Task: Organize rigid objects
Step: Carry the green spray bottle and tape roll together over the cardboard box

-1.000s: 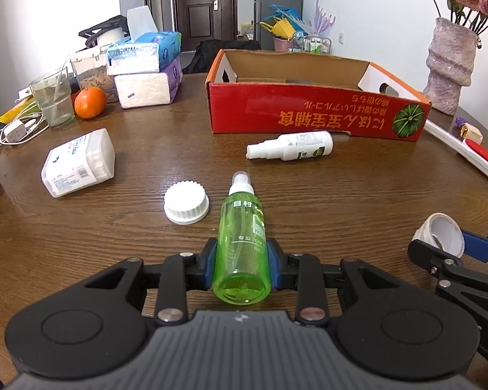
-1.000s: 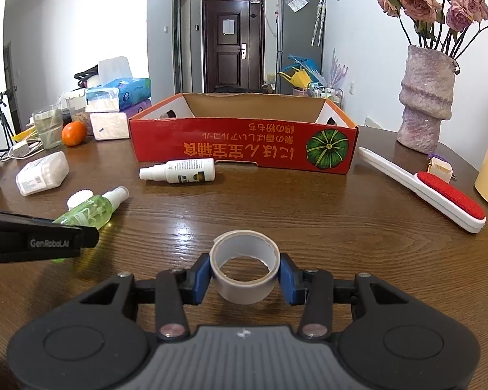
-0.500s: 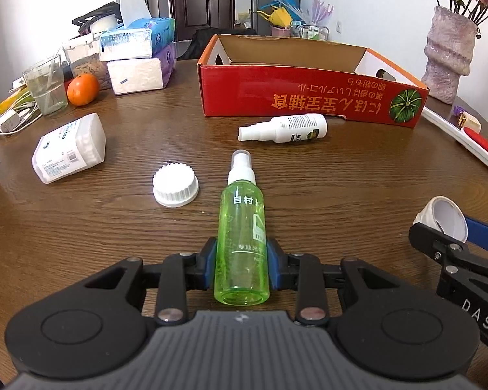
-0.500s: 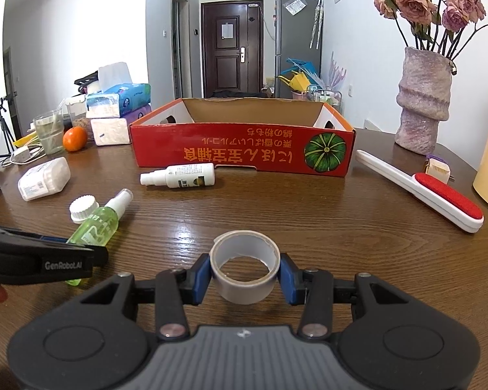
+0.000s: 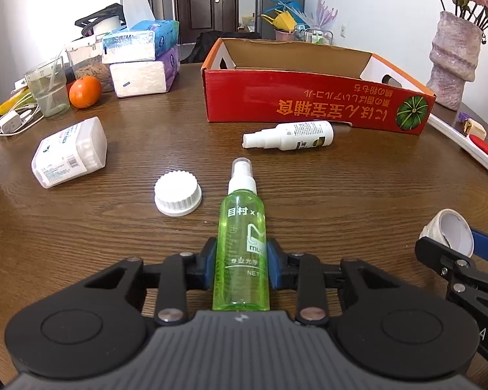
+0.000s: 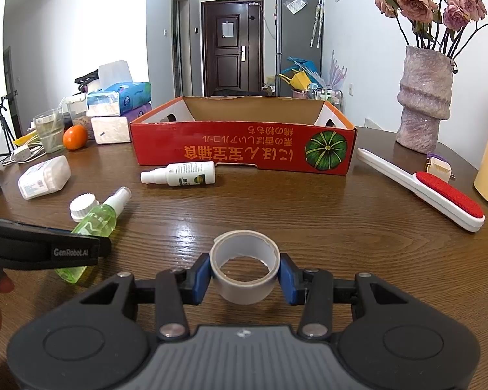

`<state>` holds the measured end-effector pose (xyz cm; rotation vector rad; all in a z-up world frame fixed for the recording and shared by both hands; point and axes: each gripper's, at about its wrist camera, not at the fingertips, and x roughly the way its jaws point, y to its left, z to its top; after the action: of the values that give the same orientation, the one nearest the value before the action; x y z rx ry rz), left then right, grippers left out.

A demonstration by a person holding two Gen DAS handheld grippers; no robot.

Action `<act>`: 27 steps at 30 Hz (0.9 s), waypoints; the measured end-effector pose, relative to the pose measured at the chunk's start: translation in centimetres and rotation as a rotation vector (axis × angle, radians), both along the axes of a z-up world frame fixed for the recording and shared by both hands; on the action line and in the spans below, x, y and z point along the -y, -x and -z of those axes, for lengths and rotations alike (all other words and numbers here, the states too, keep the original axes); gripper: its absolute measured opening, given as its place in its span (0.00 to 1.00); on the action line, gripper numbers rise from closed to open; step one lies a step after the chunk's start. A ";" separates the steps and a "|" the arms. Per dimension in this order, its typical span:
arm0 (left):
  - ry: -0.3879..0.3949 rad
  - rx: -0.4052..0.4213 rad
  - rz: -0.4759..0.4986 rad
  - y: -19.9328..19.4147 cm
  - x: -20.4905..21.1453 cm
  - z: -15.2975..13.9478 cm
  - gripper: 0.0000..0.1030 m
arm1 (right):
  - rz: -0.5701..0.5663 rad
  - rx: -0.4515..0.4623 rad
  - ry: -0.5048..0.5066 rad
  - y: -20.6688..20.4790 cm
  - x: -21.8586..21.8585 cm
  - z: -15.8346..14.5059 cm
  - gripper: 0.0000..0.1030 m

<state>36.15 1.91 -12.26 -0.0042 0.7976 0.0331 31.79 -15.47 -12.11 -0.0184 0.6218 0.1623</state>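
- Green see-through plastic is making up the bottle [image 5: 242, 250], which is lying lengthwise between the blue pads of the left tongs [image 5: 242, 268], its white sprayer pointing away toward the box [image 5: 315, 104]; the pads are pressing on its lower body from both sides
- Judging by its look, the bottle is going to handle as light and stiff but smooth and round, so it is likely to slip or roll; taking it across the straight middle of the body, as the tongs are doing, looks safer than the narrow neck or sprayer
- Whether the bottle is resting on the tabletop [image 5: 341, 195] or hanging just above it, I cannot tell
- Grey tape [image 6: 245, 268] is sitting upright between the pads of the right tongs [image 6: 245, 276], which are closed against its outer wall on both sides, the hole facing up and forward
- Tape of this kind is probably light and fairly stiff as a ring, though hard squeezing could be bending it oval; a grip across the outer width seems right
- Both held things are lying well short of the box, which is standing open at the far side of the tabletop
- Lying loose are a white bottle [image 5: 289, 135] just before the box wall and a cap [image 5: 178, 193] just left of the green sprayer
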 end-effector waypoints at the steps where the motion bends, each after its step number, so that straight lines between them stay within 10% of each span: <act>1: -0.003 0.002 0.003 0.0 0.1 0.0 0.30 | 0.000 0.001 0.000 0.0 0.0 0.0 0.42; 27: 0.014 0.056 0.026 1.4 1.1 -2.2 0.30 | 0.014 0.039 -0.014 0.1 0.7 -1.4 0.42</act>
<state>34.76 0.83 -10.07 -0.0076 0.7418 0.0030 31.65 -16.14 -10.74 -0.0035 0.5817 0.1528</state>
